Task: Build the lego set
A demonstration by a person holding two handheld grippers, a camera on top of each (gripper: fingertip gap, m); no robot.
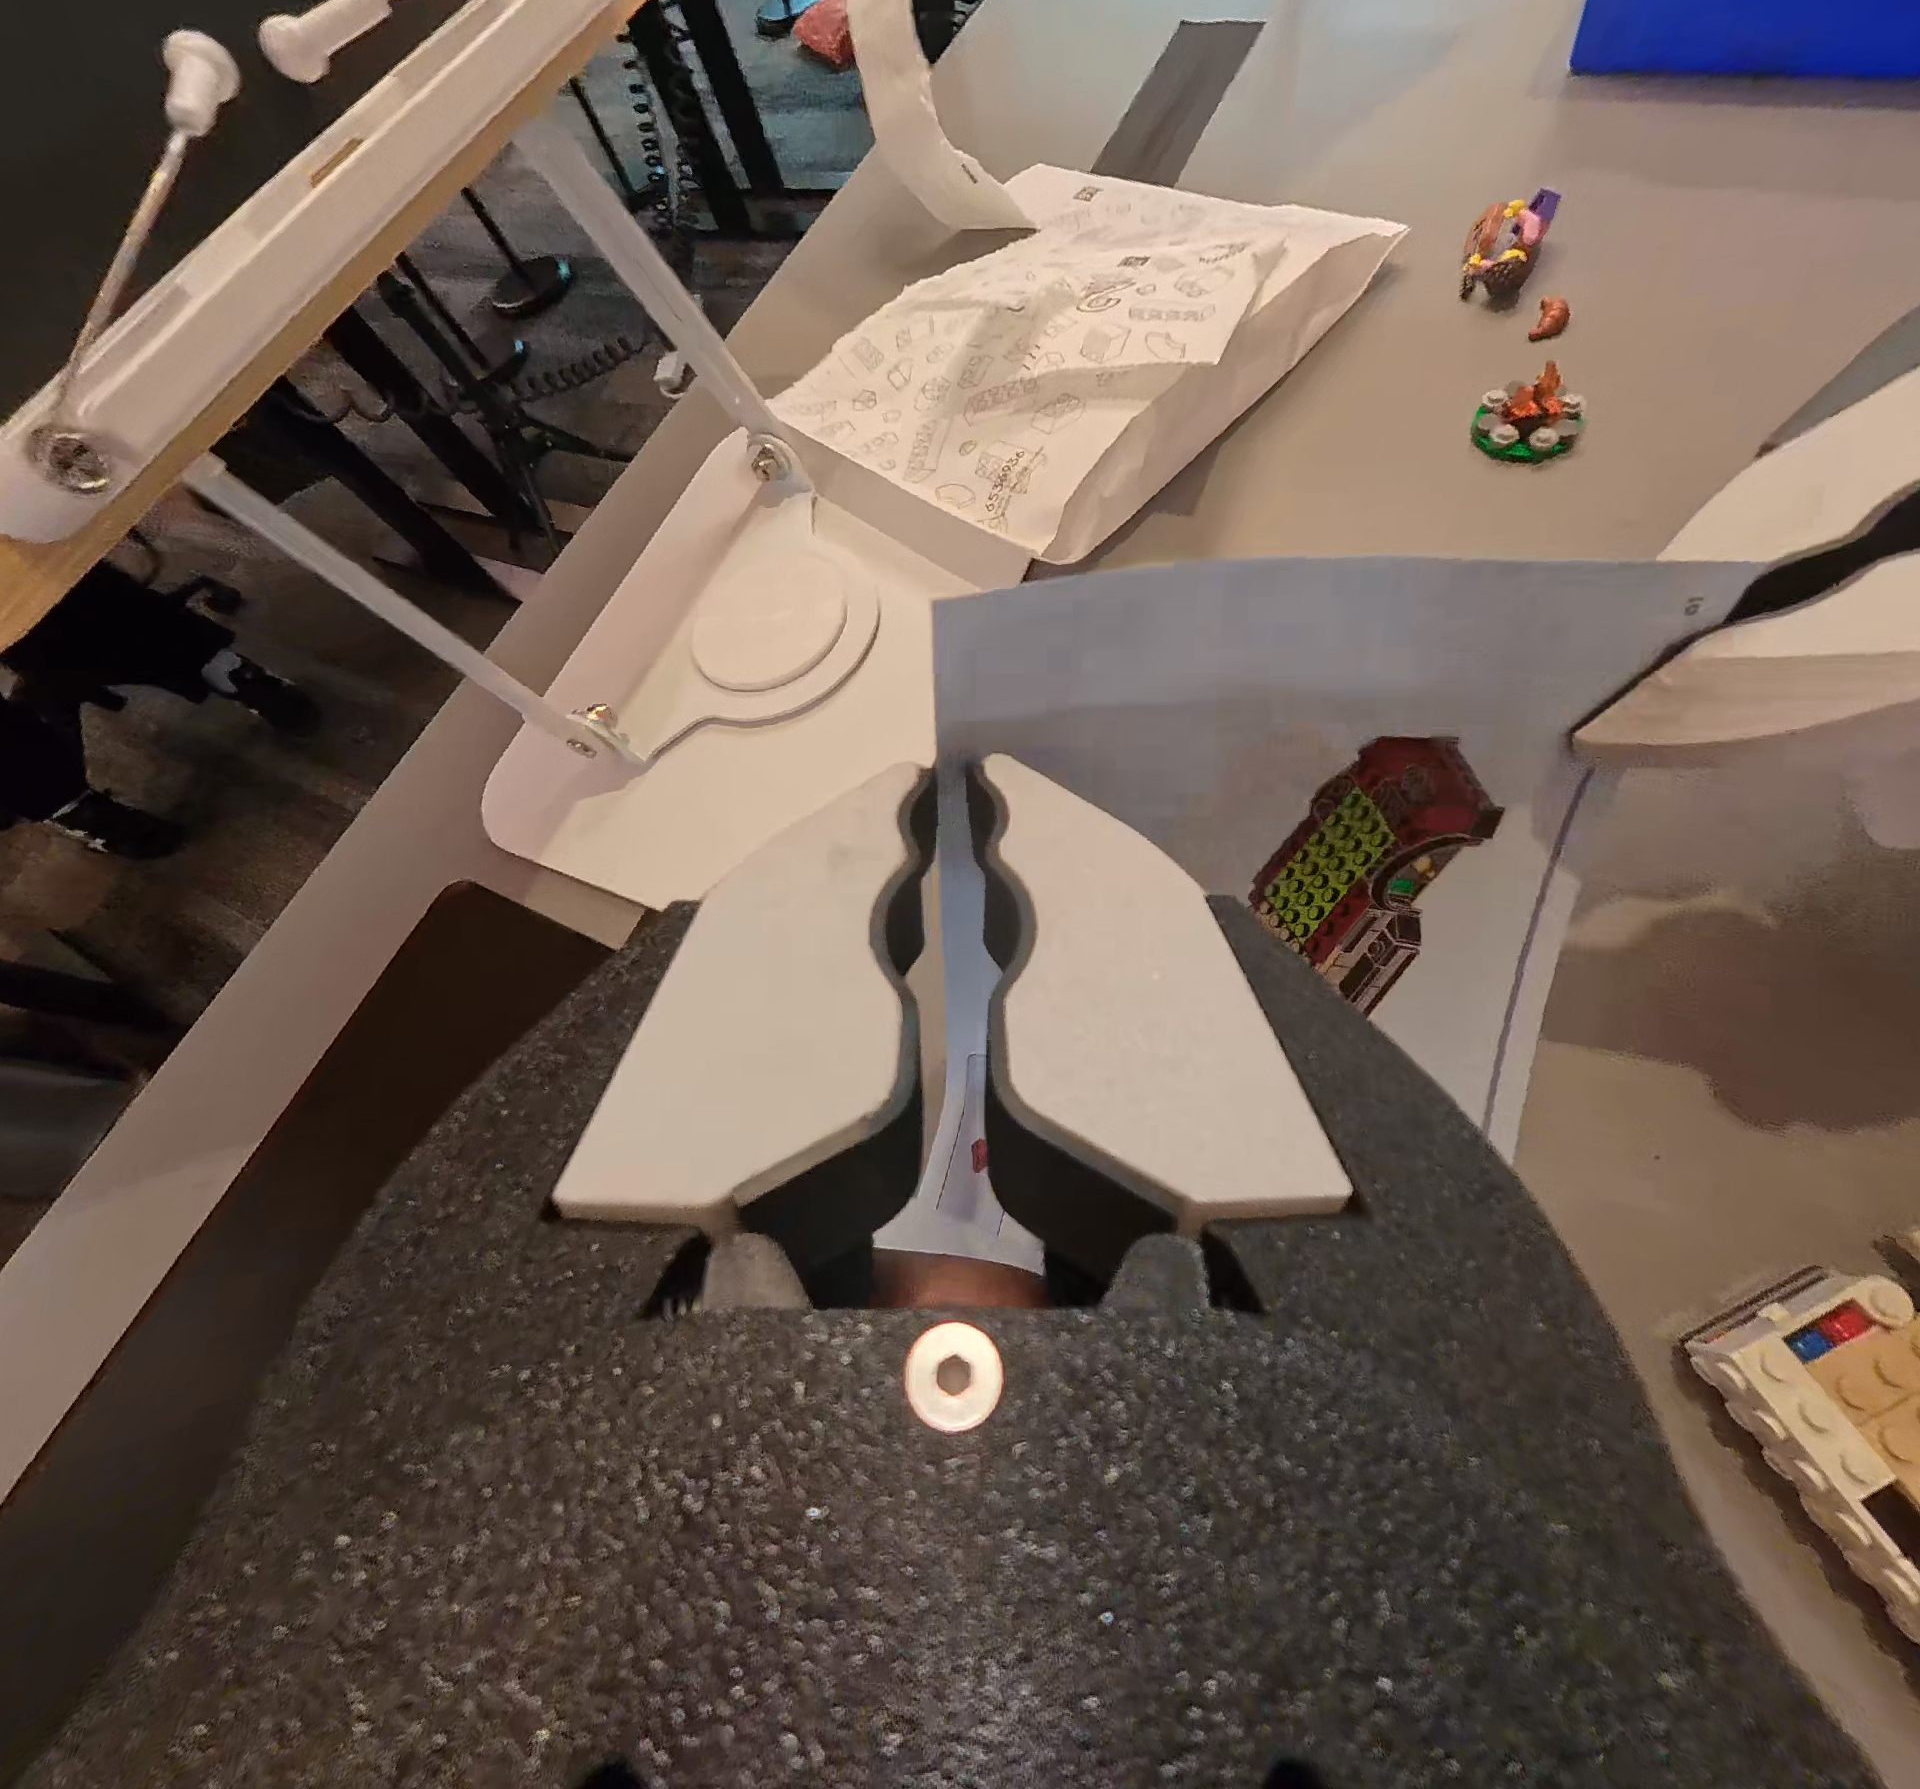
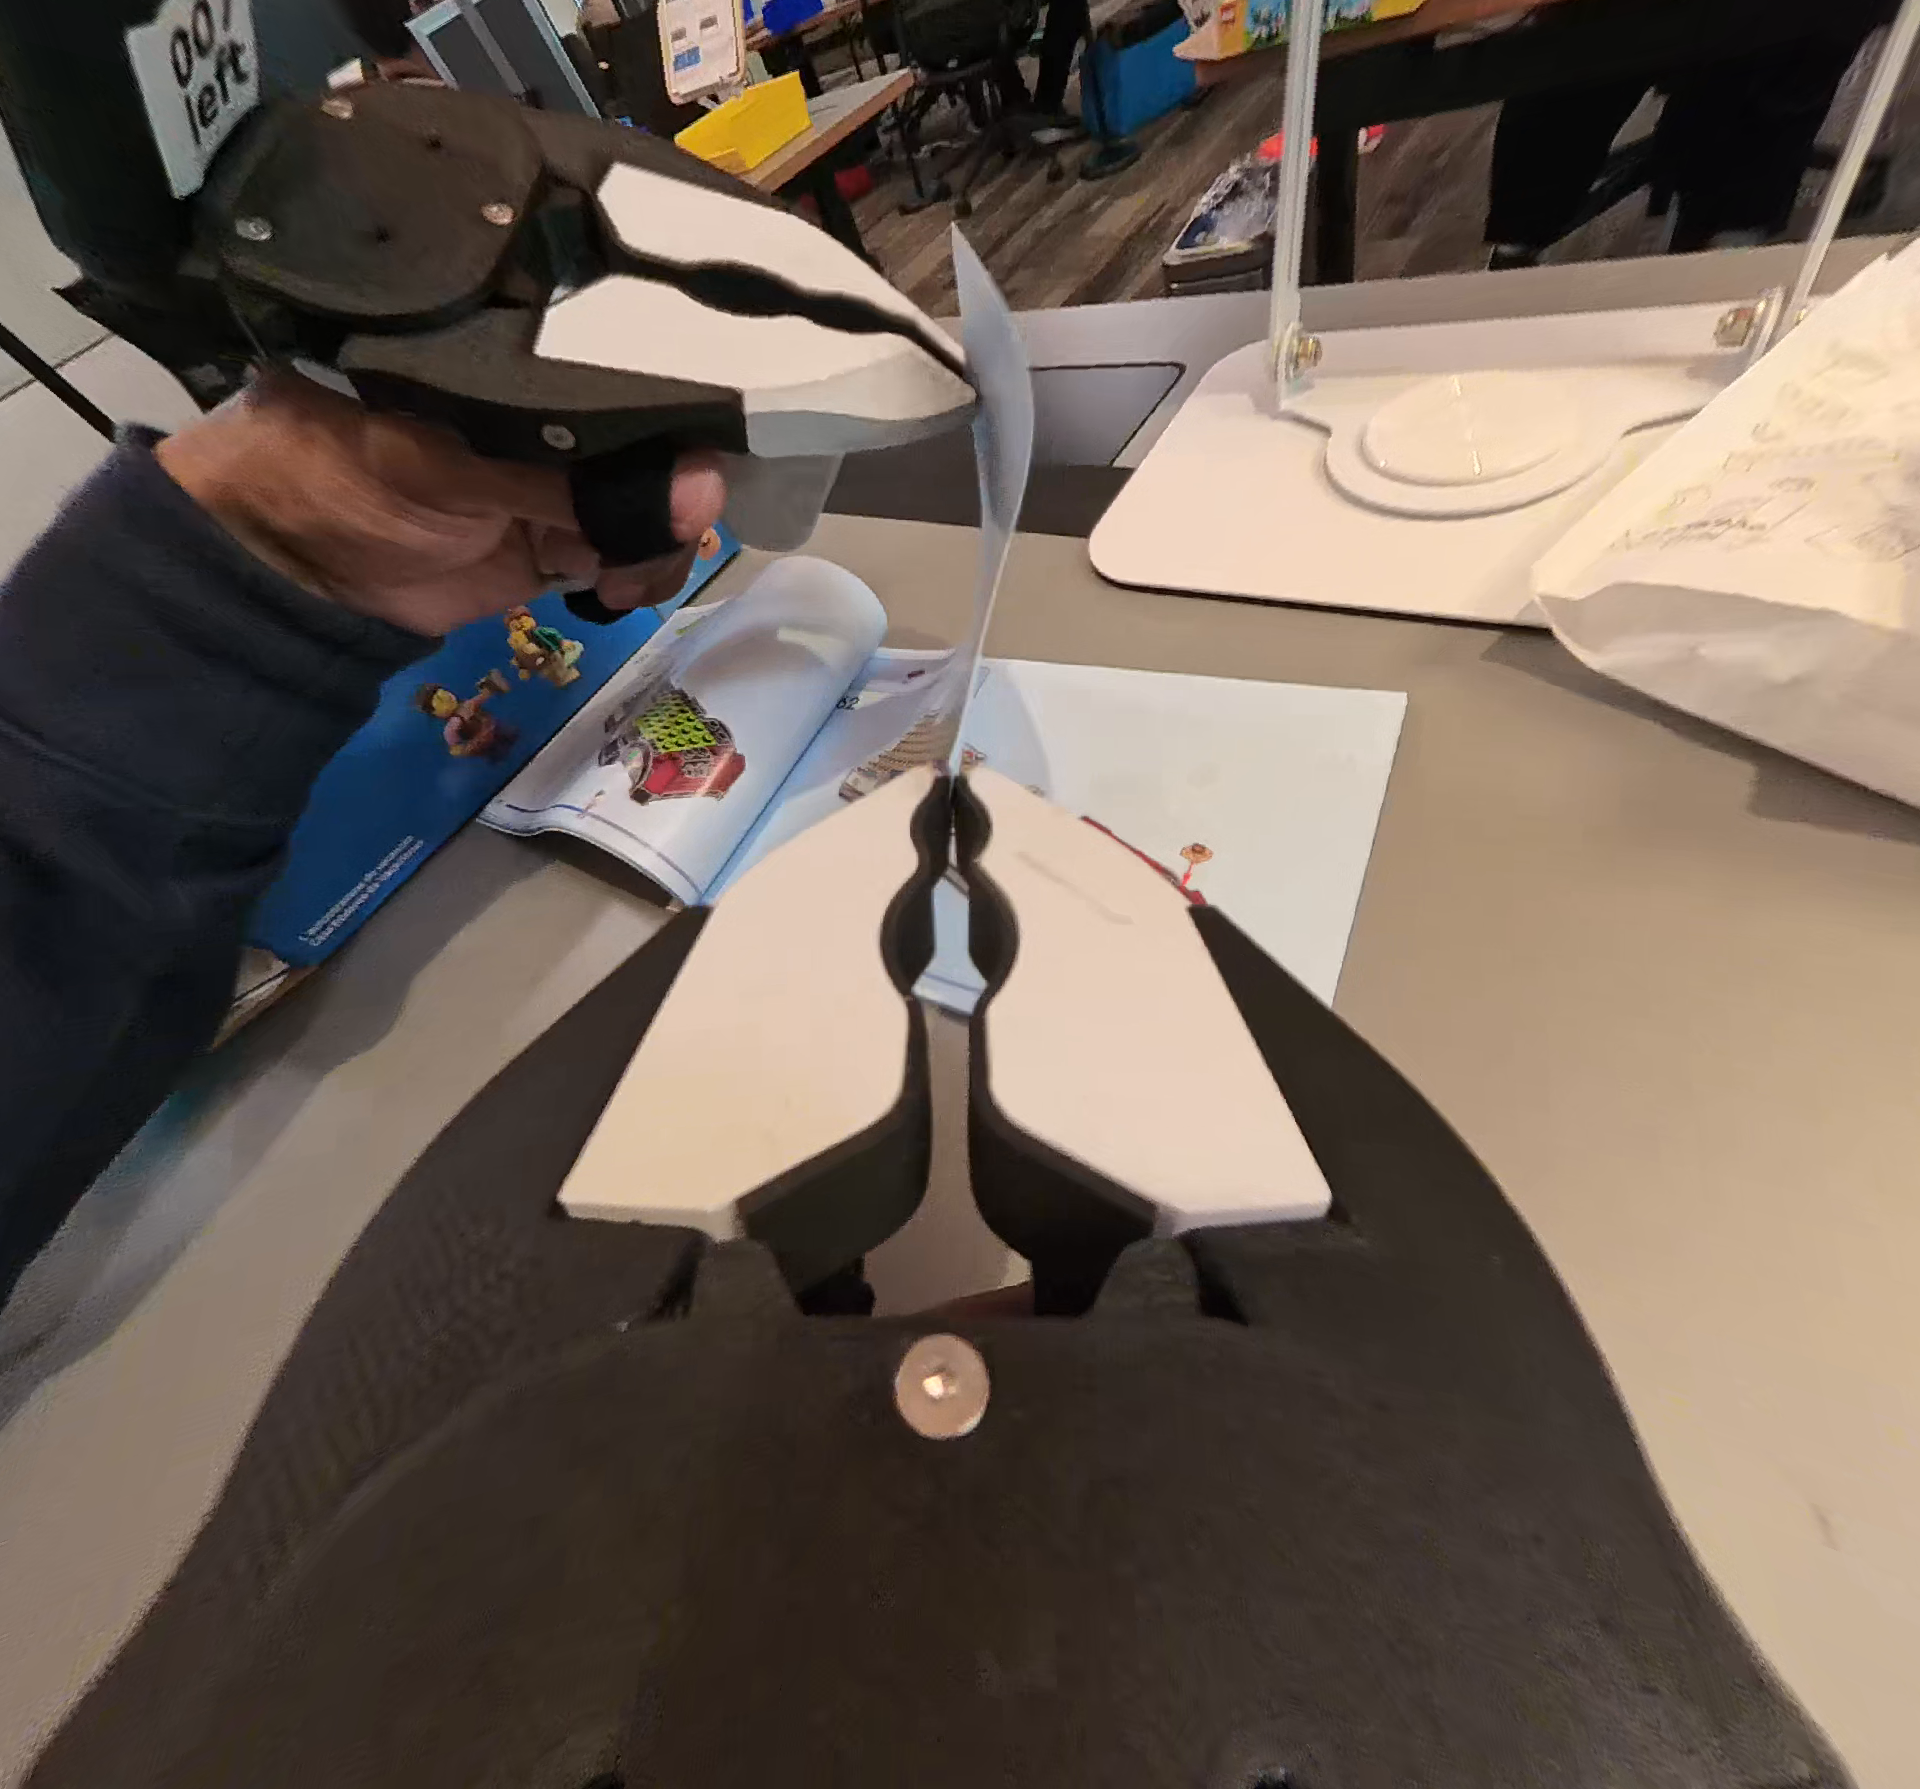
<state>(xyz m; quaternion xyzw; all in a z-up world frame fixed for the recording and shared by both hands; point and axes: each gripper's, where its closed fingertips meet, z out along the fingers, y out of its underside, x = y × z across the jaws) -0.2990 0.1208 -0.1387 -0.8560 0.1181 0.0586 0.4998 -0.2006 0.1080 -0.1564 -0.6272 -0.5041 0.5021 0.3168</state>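
Observation:
An open instruction booklet lies on the grey table. One of its pages stands lifted, almost upright. My right gripper is shut on the low part of this page, close above the booklet. My left gripper pinches the same page at its upper edge, held by a hand. In the left wrist view the left gripper is shut on the page, which bears a picture of a brick building. There the right gripper bites the page's right side.
A white stand base with thin struts and a white paper bag lie beyond the page. Small brick models sit far right, and a cream brick build near right. A blue sheet with figures lies left of the booklet. The tips of one gripper are about 11 cm away from the tips of the other. The right gripper is farther from the white stand base, some 25 cm, than the left, some 15 cm. The right camera catches it too, in the right wrist view.

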